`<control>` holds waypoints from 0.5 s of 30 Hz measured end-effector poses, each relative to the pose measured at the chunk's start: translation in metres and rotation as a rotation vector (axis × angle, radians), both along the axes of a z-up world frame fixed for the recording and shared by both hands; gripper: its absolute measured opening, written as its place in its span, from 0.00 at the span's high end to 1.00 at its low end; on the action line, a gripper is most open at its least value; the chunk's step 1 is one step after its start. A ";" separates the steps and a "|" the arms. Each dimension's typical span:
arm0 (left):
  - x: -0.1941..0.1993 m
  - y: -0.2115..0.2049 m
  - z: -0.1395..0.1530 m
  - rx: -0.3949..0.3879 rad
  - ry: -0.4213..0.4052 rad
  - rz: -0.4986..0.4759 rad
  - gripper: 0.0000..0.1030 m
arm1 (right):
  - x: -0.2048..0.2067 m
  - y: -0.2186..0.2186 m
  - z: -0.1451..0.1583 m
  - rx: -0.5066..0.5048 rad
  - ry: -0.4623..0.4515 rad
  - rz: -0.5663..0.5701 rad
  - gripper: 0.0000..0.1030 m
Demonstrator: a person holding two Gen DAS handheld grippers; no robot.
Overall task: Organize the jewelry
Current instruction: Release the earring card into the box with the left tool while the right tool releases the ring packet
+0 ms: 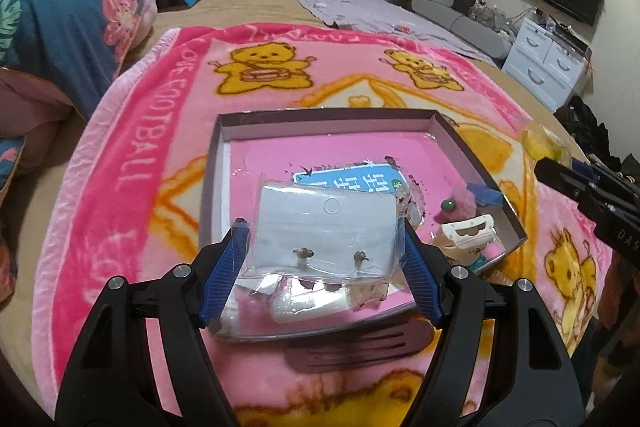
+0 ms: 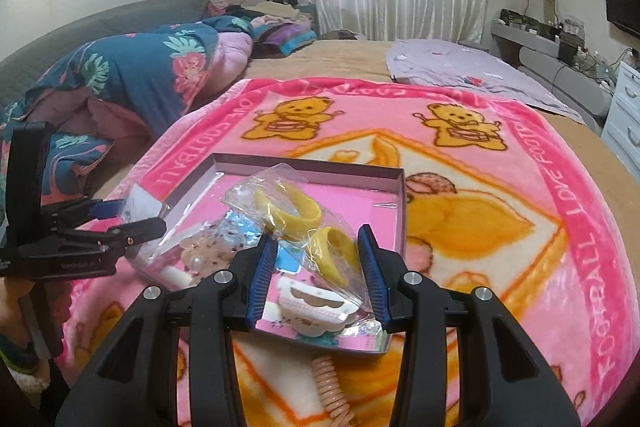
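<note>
A shallow box point(image 1: 332, 125) with a pink floor lies on the pink bear blanket; it also shows in the right wrist view point(image 2: 308, 167). My left gripper point(image 1: 322, 239) is shut on a clear packet with a white earring card point(image 1: 326, 223) and holds it over the box's near part. My right gripper point(image 2: 318, 241) is shut on a clear bag of yellow rings point(image 2: 298, 213) above the box; this bag shows at the right edge of the left wrist view point(image 1: 540, 143). Inside the box lie a blue card point(image 1: 348, 179), a pink pompom piece point(image 1: 460, 207) and a white holder point(image 2: 312, 301).
The pink blanket point(image 1: 140, 155) covers a bed. A dark hair clip point(image 1: 360, 345) lies in front of the box. A peach spiral hair tie point(image 2: 332, 387) lies by the box's near edge. A folded quilt point(image 1: 68, 27) is at the left, white drawers point(image 1: 548, 61) at the right.
</note>
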State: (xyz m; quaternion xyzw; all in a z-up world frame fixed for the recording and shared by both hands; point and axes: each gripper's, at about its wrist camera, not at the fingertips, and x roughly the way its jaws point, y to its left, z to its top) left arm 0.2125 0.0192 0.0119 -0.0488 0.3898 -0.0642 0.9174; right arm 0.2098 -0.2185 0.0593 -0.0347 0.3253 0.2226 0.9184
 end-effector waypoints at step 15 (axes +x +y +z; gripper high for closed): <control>0.015 0.004 -0.032 0.012 0.059 0.011 0.33 | 0.026 0.013 -0.026 -0.016 0.075 -0.014 0.61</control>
